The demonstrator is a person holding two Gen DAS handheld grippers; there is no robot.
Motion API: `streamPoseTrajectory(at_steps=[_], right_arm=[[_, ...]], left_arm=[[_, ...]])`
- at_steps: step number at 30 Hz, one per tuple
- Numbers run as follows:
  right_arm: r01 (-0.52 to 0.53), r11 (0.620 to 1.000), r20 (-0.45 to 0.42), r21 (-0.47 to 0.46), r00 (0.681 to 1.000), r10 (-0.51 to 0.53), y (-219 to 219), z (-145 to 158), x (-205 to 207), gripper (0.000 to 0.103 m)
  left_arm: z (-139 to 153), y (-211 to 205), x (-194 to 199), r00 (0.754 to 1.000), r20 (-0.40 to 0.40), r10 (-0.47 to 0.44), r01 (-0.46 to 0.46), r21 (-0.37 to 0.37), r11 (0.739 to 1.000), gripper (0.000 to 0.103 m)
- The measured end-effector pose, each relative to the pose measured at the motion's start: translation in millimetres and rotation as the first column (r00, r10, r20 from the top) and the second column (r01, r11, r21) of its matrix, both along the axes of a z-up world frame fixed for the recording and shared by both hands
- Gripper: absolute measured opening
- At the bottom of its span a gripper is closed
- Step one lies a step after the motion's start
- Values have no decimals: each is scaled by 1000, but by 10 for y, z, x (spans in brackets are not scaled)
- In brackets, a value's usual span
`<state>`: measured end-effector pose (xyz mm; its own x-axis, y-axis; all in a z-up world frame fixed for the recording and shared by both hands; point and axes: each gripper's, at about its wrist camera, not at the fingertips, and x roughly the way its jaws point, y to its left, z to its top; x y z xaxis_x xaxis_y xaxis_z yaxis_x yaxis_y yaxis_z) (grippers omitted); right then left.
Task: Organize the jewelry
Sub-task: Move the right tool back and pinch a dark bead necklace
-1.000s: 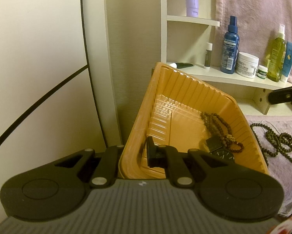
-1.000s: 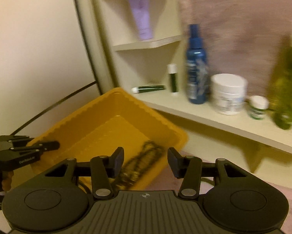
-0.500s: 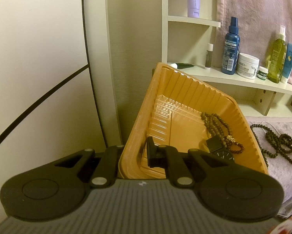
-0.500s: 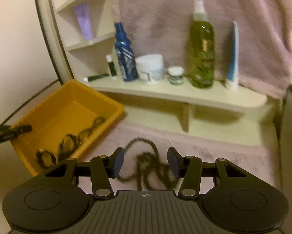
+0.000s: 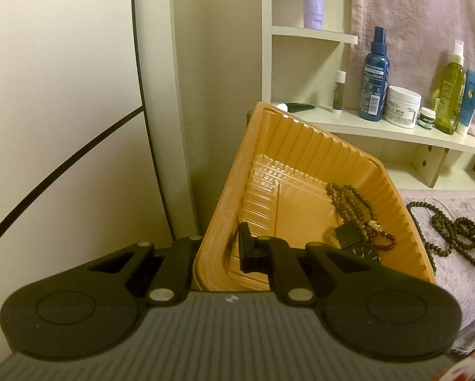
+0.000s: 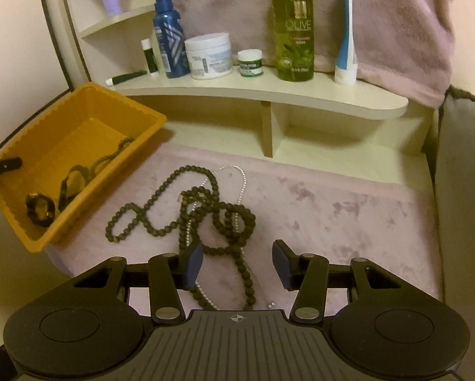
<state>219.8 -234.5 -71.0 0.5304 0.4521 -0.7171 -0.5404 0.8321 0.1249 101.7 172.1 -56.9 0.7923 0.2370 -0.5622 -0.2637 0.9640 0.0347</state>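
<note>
Since the earlier frame the right hand-held gripper (image 6: 237, 262) has swung away from the orange tray (image 6: 136, 111) and dropped toward the dark bead necklace (image 6: 186, 209), which lies tangled with a thin silver chain (image 6: 242, 184) on the mauve towel (image 6: 332, 209), just right of the tray. Its jaws stand about half open and hold nothing; the near end of the strands passes between them. The left hand-held gripper (image 5: 217, 246) has stayed put, clamped on the tray's near-left wall and tipping it.

Closing now could pinch only one loop, so the rest would trail and snag the tray's rim, or drag the silver chain along unasked. The plush towel may also bunch into the pads.

The tray is thin, ribbed, glossy plastic and likely flexes under the clamp. Inside rest a brown bead string (image 5: 351, 209) and a black wristwatch (image 5: 361, 249). The beads are round and matte; the chain is fine and shiny.
</note>
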Motion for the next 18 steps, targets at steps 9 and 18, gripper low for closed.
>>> streamPoseTrajectory(at_steps=[9,18], right_arm=[[2,1000,-15,1,1000,-2,94,-135,163,50],[90,994,-72,63,994,-85,167,-381,416,47]], left_arm=[[-15,7,15,1000,-5,0,0,1,1000,9],[-16,8,16,1000,-7,-2,2,4,1000,9]])
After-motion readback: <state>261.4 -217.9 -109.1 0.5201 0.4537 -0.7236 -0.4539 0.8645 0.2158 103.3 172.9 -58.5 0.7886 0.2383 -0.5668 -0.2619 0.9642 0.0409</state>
